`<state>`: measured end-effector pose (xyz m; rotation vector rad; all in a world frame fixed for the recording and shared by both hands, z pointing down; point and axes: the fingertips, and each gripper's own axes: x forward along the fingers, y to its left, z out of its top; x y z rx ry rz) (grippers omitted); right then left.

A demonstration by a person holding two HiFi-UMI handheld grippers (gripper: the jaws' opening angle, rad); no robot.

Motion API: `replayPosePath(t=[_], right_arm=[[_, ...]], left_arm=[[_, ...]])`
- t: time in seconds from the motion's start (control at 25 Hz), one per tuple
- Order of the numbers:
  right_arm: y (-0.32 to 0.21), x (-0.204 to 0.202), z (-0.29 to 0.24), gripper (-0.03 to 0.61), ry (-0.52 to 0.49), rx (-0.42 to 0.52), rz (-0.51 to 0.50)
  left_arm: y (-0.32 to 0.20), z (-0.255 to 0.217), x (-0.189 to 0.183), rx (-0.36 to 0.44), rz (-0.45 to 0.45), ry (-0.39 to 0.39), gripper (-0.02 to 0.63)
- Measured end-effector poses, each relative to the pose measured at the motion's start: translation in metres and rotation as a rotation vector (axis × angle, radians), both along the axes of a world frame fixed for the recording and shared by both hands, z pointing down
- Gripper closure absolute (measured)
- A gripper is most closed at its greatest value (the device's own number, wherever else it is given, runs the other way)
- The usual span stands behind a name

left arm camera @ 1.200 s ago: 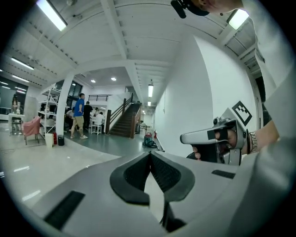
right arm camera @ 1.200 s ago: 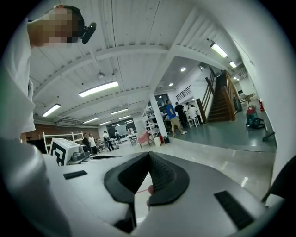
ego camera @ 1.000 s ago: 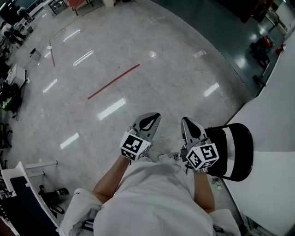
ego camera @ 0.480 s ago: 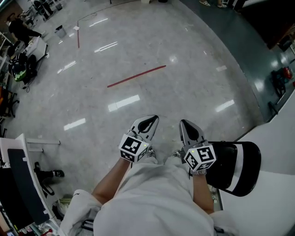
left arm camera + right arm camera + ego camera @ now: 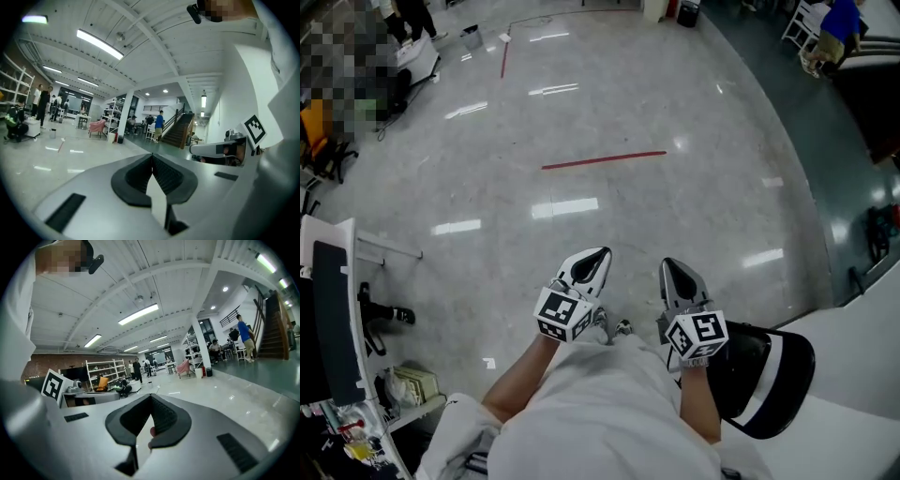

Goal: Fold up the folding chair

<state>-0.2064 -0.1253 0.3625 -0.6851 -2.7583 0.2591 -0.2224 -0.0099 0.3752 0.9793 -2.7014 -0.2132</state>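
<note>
No folding chair can be told for sure in these views. In the head view both grippers are held side by side in front of the person's white shirt, over bare polished floor. The left gripper (image 5: 592, 259) is shut with nothing in it, its pads (image 5: 164, 176) meeting in a line. The right gripper (image 5: 674, 270) is likewise shut and empty, seen from its own camera (image 5: 151, 398). A black rounded thing with a white stripe (image 5: 764, 380) sits just right of the right hand. A white frame with a black panel (image 5: 333, 309) stands at the left edge.
A red tape line (image 5: 603, 160) lies on the floor ahead. A white surface (image 5: 862, 361) fills the lower right corner. Clutter and a black stand (image 5: 384, 314) sit at the left. People stand far off at the top left; stairs (image 5: 180, 131) and shelves (image 5: 101, 371) lie beyond.
The whole view has swung: the red tape line now lies nearly level and further up, and the black striped thing has slid down to the right. Both grippers stay shut, side by side.
</note>
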Motion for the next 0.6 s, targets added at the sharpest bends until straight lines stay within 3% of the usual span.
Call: replayPosePath(t=[0.2,0.6], right_arm=[[0.006,0.006,-0.003,0.574,-0.010,0.001,-0.067],[-0.008,0.024,0.000,0.574,-0.008,-0.024,-0.132]], left_arm=[[0.011,-0.005,0.012,-0.016,-0.095,0.000,0.601],[-0.014,-0.005,0.051,-0.072,-0.136,-0.006,0.601]])
